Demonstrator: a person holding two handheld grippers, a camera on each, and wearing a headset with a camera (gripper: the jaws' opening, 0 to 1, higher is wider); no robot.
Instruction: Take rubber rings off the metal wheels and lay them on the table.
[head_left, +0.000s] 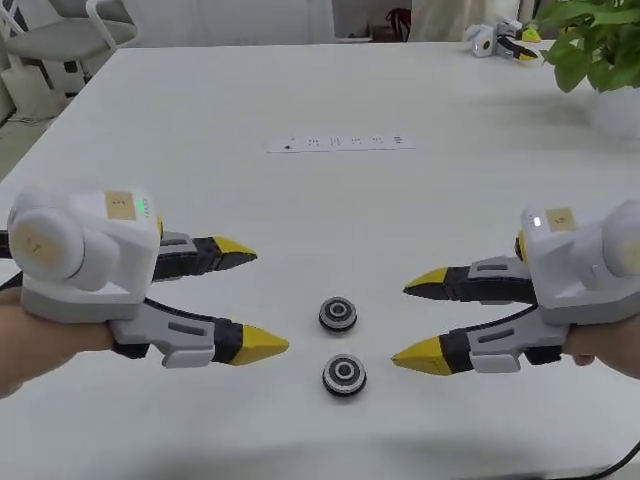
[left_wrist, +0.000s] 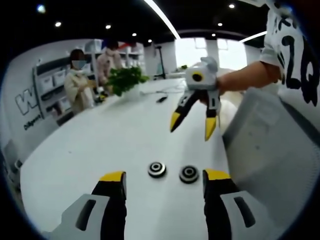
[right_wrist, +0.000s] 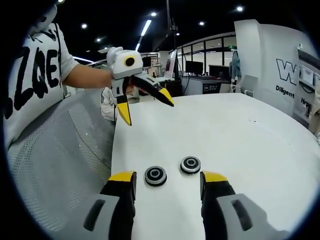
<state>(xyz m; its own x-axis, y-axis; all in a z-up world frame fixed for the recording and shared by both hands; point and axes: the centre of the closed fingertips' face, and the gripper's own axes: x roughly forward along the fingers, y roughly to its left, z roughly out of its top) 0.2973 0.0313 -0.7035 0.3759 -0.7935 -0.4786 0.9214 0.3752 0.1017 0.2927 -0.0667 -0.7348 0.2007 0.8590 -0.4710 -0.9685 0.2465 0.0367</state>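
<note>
We are looking at two small metal wheels lying flat on the white counter (head_left: 200, 120), one just beyond the other and not touching. The farther wheel (head_left: 338, 314) and the nearer wheel (head_left: 344, 375) are each showing a silvery hub with a dark centre and a black band sitting round the rim, so both are wearing their rubber. They are resting between our two tools, near the counter's front edge.

The left tool (head_left: 262, 300) is hovering to their left with its yellow-tipped jaws standing wide apart and gripping nothing. The right tool (head_left: 404, 320) is facing it from the other side, its jaws likewise spread and empty. Both are hanging apart from the wheels. In each gripper view the wheels are sitting just ahead of the parted jaws, with the opposite tool hanging above the counter beyond them.

Farther back, a flat white strip (head_left: 340, 143) with small dark marks is lying across the middle of the counter. At the far right corner a leafy green plant (head_left: 590, 40) is standing in a white pot (head_left: 615, 108), and a third tool (head_left: 505, 40) is lying beside it. A white chair (head_left: 70, 35) is standing off the far left corner.
</note>
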